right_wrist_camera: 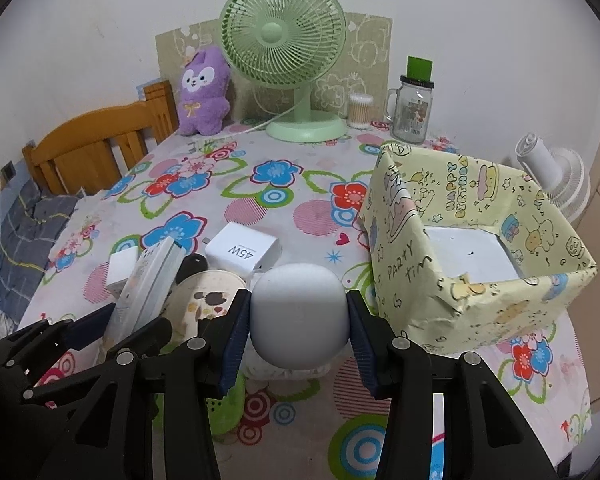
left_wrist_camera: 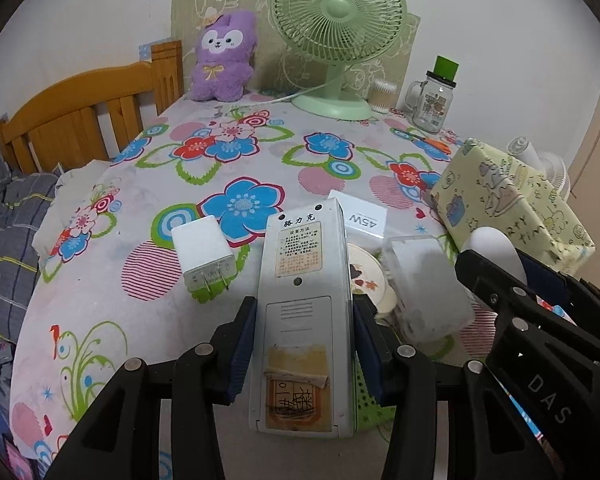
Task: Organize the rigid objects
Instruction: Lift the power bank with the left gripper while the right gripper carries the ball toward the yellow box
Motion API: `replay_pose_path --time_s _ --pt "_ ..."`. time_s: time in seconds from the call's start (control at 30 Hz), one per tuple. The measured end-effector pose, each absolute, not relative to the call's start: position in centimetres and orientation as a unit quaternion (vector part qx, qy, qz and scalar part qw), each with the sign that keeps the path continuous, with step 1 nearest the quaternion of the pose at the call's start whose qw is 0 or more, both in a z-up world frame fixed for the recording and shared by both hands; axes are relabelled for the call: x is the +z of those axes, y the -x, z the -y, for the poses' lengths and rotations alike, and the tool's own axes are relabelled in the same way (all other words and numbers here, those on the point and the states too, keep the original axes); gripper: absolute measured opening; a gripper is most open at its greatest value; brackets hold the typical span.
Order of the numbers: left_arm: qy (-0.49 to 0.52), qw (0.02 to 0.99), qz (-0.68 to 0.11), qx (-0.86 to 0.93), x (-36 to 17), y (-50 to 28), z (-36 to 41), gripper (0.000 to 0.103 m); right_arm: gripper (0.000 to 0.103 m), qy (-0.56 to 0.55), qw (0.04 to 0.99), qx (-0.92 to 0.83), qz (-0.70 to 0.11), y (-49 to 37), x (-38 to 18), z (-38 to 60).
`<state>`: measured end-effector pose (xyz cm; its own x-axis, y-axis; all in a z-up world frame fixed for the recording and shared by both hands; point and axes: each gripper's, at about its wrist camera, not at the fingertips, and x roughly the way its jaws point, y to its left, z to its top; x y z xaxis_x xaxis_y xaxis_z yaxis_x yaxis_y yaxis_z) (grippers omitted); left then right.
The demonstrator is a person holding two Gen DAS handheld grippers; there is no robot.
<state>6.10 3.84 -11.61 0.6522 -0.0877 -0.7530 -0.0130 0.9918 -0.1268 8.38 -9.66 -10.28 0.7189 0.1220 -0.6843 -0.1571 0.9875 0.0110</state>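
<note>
Both grippers hold objects above the floral tablecloth [left_wrist_camera: 148, 184].

The left gripper [left_wrist_camera: 304, 344] clamps a grey remote [left_wrist_camera: 304, 280], back side up, with Chinese instruction labels. The right gripper [right_wrist_camera: 298, 320] grips a rounded white case [right_wrist_camera: 299, 316] beside the open box [right_wrist_camera: 500, 312] reading "HAPPY BIRTHDAY" and "PARTY TIME". A white charger [right_wrist_camera: 242, 254] marked "45W" lies on the cloth.

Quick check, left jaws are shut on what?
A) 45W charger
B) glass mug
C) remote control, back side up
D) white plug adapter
C: the left gripper clamps the remote control at its sides, label and battery cover facing up; the plug adapter lies apart on the cloth.
</note>
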Motion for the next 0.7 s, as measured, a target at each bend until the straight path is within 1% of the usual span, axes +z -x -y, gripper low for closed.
replay_pose_path --time_s 0.7 --pt "0.037 0.924 -0.381 -0.006 -7.6 -1.7 -1.2 0.048 0.05 0.014 0.941 0.08 -0.328 -3.4 -6.7 12.0"
